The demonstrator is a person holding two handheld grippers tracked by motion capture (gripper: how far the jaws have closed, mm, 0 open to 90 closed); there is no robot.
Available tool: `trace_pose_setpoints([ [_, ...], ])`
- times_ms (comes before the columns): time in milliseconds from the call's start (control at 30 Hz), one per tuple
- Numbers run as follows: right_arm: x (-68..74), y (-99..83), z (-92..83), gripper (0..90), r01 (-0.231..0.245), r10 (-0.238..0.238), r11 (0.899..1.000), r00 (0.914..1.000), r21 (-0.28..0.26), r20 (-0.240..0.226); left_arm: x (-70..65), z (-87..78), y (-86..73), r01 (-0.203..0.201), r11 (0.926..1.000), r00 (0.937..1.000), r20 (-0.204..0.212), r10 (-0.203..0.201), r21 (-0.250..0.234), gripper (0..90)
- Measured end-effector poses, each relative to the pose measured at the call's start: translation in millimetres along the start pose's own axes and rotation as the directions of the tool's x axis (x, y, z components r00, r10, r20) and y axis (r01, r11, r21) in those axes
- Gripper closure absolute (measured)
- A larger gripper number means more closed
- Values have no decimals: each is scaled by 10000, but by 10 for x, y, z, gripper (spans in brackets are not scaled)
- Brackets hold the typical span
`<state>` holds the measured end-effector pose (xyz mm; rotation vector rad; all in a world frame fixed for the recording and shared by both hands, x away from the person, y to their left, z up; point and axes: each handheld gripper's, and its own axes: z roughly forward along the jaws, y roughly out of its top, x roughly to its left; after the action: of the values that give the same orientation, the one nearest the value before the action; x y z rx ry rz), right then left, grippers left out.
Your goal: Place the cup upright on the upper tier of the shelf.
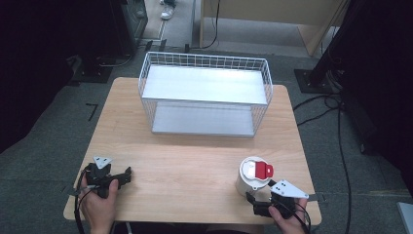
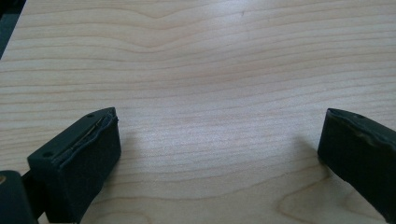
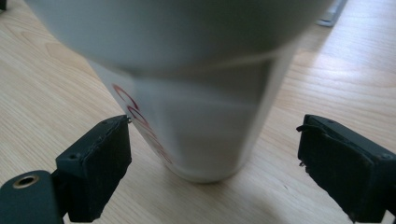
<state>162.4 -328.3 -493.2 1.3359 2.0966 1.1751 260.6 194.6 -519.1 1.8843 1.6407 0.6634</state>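
Observation:
A white cup (image 1: 250, 181) with a white lid and a red tab (image 1: 264, 169) stands upright near the table's front right. My right gripper (image 1: 253, 199) sits just in front of it, held by a hand at the table edge. In the right gripper view the cup (image 3: 205, 130) stands between the two black jaws; the left pad (image 3: 100, 163) is almost at its wall and the right pad (image 3: 341, 163) is a small gap away. My left gripper (image 1: 126, 176) rests at the front left, open over bare wood (image 2: 215, 70).
A white wire basket rack (image 1: 204, 83) with two shelves stands at the back middle of the wooden table (image 1: 195, 161). Black stands and cables lie on the floor to the right.

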Motion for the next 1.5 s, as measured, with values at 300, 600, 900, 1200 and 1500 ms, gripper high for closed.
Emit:
trace_pose_setpoints([
  [300,82,73,52,145,-88,91,9987,9999,-505,47,0,0,0,-6,10000,10000,0,6,3,0],
  [600,105,116,85,121,-323,337,9943,9994,-1016,124,0,0,0,-2,10000,10000,0,2,2,0],
  [900,146,147,131,97,-533,579,9893,9979,-1359,302,0,0,0,-5,10000,10000,-1,5,2,0],
  [1200,180,163,171,87,-498,609,9793,9968,-1961,513,1,0,0,-6,10000,10000,1,6,0,0],
  [1500,229,191,213,86,-313,501,9743,9956,-2229,791,1,0,1,-5,10000,10000,1,5,2,0],
])
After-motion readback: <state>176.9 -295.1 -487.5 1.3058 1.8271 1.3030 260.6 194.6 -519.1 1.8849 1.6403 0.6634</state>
